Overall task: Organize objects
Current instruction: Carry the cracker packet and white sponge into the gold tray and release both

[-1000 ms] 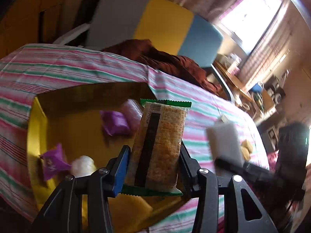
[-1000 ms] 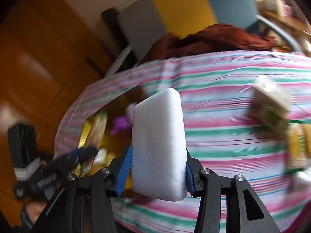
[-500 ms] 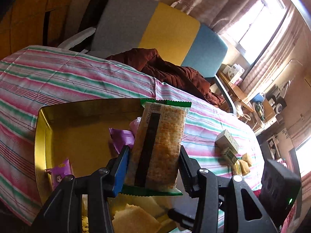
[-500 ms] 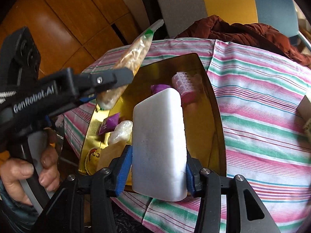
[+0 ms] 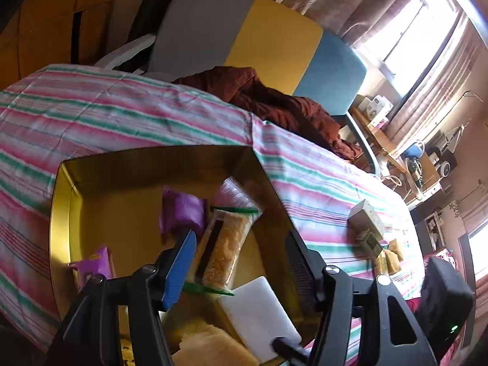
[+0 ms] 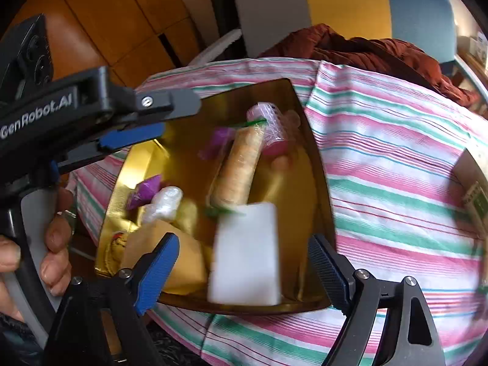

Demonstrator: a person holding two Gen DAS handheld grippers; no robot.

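Observation:
A gold tray [image 5: 61,213] [image 6: 317,164] sits on the striped tablecloth. My left gripper [image 5: 241,259] is open above it, and the cracker packet [image 5: 224,250] [image 6: 238,167] lies in the tray below its jaws. My right gripper [image 6: 244,265] is open too, and the white sponge block [image 6: 247,253] [image 5: 259,314] lies at the tray's near end. Purple packets [image 5: 183,215], a pink roll [image 6: 271,128], a white wrapped lump [image 6: 164,201] and a yellow sponge [image 6: 170,253] also lie in the tray.
Small boxes [image 5: 366,225] and yellow snacks [image 5: 390,256] lie on the cloth to the right of the tray. A brown garment [image 5: 274,103] lies at the table's far edge before a grey, yellow and blue chair [image 5: 259,39]. A hand [image 6: 52,244] holds the left gripper.
Both grippers have opened. The cracker packet has dropped from the left gripper into the tray, and the white sponge block has dropped from the right gripper into the tray's near end.

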